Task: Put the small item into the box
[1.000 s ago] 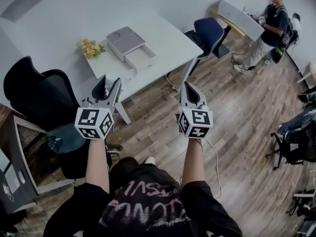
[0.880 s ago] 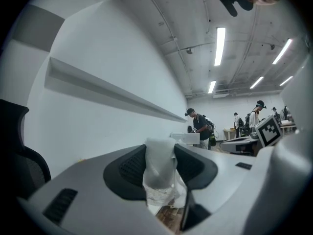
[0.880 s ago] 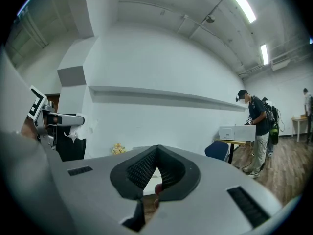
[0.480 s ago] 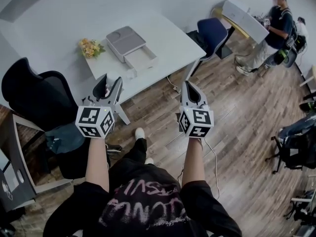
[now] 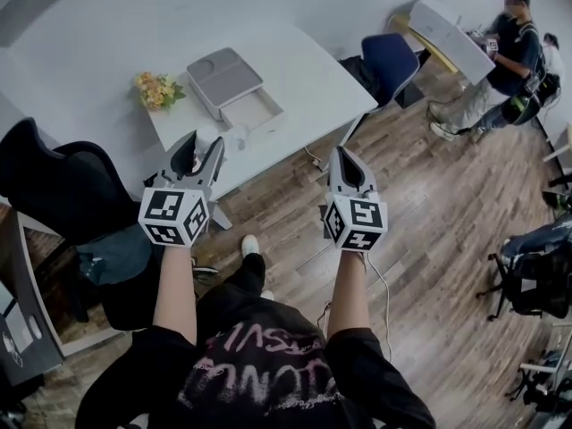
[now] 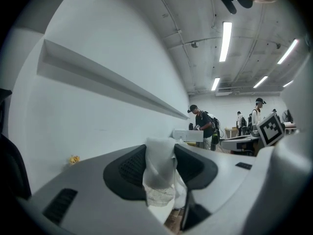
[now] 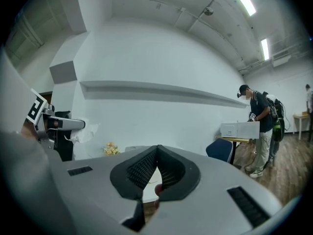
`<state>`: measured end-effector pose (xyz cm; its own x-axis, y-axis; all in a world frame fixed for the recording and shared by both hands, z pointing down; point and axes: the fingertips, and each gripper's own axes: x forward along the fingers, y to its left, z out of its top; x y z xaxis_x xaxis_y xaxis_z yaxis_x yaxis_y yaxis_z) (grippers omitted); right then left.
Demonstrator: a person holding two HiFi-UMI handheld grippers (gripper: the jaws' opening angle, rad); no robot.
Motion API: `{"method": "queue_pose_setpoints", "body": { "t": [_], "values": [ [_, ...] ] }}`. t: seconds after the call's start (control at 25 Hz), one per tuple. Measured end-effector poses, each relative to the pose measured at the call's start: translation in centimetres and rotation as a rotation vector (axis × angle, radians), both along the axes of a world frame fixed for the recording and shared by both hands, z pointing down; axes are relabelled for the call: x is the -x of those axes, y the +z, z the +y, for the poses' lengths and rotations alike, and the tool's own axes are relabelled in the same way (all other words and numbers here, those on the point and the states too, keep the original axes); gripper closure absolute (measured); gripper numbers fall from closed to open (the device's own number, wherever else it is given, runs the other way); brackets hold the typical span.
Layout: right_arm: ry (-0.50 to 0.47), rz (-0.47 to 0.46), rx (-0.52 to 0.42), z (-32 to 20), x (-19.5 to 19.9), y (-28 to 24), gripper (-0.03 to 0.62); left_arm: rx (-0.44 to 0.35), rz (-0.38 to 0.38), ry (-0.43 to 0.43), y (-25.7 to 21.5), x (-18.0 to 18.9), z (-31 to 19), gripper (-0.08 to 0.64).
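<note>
a white bench (image 5: pixel 304 70) stands against a white wall on a wooden floor; on it are the box (image 5: pixel 225 74) and yellow flowers (image 5: pixel 156 88). the left hand-held gripper (image 5: pixel 201 146) grips the small item (image 6: pixel 159 173), white and crumpled, above the bench edge and apart from the box. the right hand-held gripper (image 5: pixel 346 157) is closed on nothing. what the item is, i cannot make out.

White table (image 5: pixel 304 79) against white wall. Yellow flowers (image 5: pixel 157 88) on table, far left corner. Black chair (image 5: pixel 63 186) just beside table, on left. Blue chair (image 5: pixel 391 61) just beside table's right end. Second desk (image 5: pixel 444 32) well apart from table, further right; person (image 5: pixel 505 47) stands at it. Wood floor (image 5: pixel 429 222) under table. Thin cable (image 5: pixel 386 280) on floor, near side of table.
</note>
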<state>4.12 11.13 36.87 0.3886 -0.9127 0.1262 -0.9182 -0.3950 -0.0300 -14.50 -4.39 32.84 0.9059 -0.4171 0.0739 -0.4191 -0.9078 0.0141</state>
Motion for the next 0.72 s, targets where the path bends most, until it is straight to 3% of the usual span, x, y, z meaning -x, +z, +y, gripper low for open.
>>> {"method": "queue_pose_setpoints", "body": {
  "t": [0.4, 0.72],
  "values": [
    [-0.001, 0.004, 0.015, -7.4, -5.6, 0.2, 0.581, 0.023, -0.012, 0.013, 0.9, -6.1, -7.0, 0.383],
    [-0.029, 0.028, 0.019, -14.5, -7.8, -0.7, 0.581, 0.046, 0.010, -0.001, 0.9, -8.5, -13.1, 0.383]
  ]
}}
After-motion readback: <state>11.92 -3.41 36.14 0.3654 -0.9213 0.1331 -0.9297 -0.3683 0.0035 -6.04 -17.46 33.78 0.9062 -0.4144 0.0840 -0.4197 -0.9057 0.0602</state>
